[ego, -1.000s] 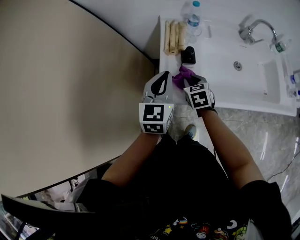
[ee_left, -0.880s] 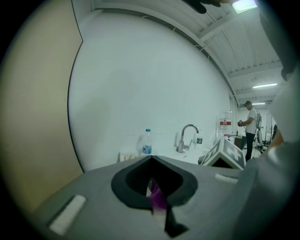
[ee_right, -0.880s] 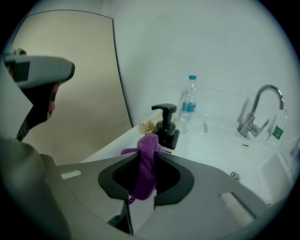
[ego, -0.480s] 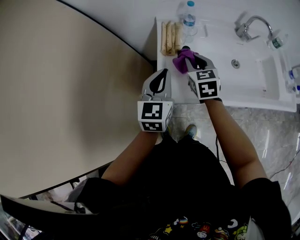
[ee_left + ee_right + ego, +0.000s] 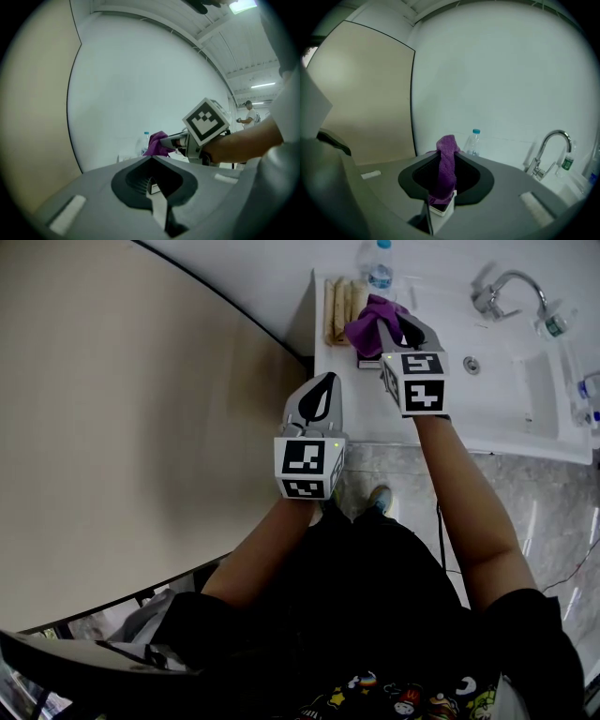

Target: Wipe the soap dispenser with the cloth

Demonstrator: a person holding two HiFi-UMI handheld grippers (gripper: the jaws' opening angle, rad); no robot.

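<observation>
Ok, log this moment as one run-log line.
right gripper: shut on purple cloth | cloth: over soap dispenser, contact unclear | left gripper: shut, empty, at counter edge

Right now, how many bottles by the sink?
2: blue-capped bottle behind the cloth, small green bottle beside the faucet. Right edge may hide more.

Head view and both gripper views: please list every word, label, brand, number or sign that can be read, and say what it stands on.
No text in any view can be read.
Left cube and right cube: black-and-white square patterns only, no letters or digits.
Water bottle: label too small and blurred.
Small bottle by the tap: label too small.
Clothing print: cartoon patches, no legible words.
</observation>
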